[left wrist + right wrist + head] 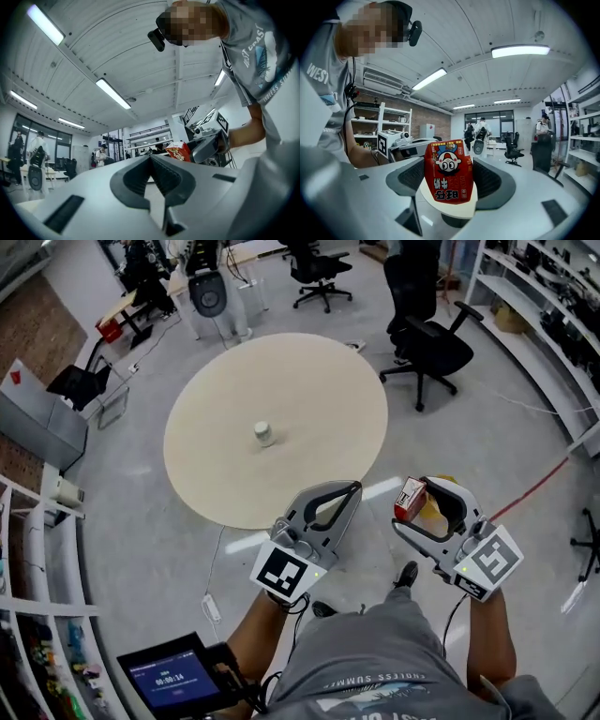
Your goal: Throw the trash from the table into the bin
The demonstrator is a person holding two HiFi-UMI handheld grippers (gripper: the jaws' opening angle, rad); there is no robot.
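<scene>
Red carton (448,171), printed with a cartoon face, sits pinched between the jaws of the right gripper (449,185). It is held clear of the round tabletop (309,390), over the grey floor (469,427) at the near right of the scene. The left gripper (349,495), just to its left, carries nothing, its jaws pressed together tip to tip. One small white container (263,433) stands alone near the middle of the tabletop, well apart from both grippers.

The step in hand looks like the carry: one piece of trash lifted, the bin not yet reached. No view shows a bin for certain. The next move likely calls for turning to find it, bringing the carton above its mouth and spreading the jaws. The white container would then want a second trip, which the free left gripper could take.

The tabletop's near edge curves just beyond the gripper tips, with open floor all round it. A black office chair (431,343) stands at the far right and shelving (553,324) lines the right side. A power strip (212,607) lies on the floor at the near left, something to step round.
</scene>
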